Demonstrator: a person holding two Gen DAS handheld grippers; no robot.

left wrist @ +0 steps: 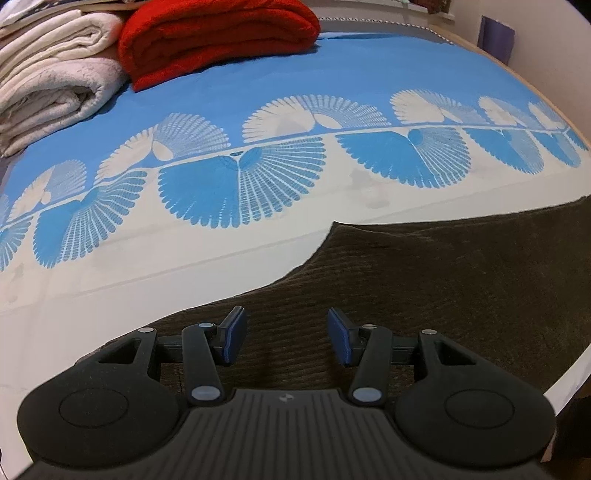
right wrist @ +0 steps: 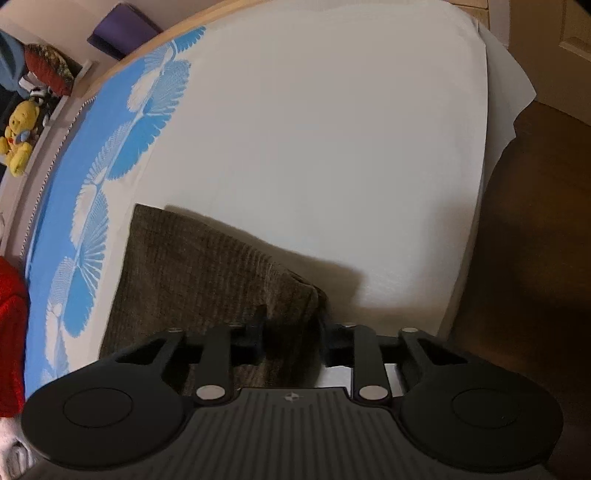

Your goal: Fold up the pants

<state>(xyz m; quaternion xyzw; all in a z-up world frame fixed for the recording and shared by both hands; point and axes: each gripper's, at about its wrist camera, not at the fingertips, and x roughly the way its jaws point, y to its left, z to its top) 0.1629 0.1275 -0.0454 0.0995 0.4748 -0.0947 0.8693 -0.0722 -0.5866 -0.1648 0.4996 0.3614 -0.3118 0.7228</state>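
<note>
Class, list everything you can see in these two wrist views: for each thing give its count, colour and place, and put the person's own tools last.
pants: one, dark brown ribbed, flat on the bed's near part
bedspread: one, blue and white with a fan pattern, covering the bed
red blanket: one, folded, far side of the bed
white blankets: a folded stack, count unclear, beside the red blanket
soft toy: one, yellow, on a ledge beyond the bed
purple thing: one, against the wall, too unclear to name
left gripper: one, black with blue pads, open above the pants
right gripper: one, black, pads closed on a raised fold at the pants' edge
</note>
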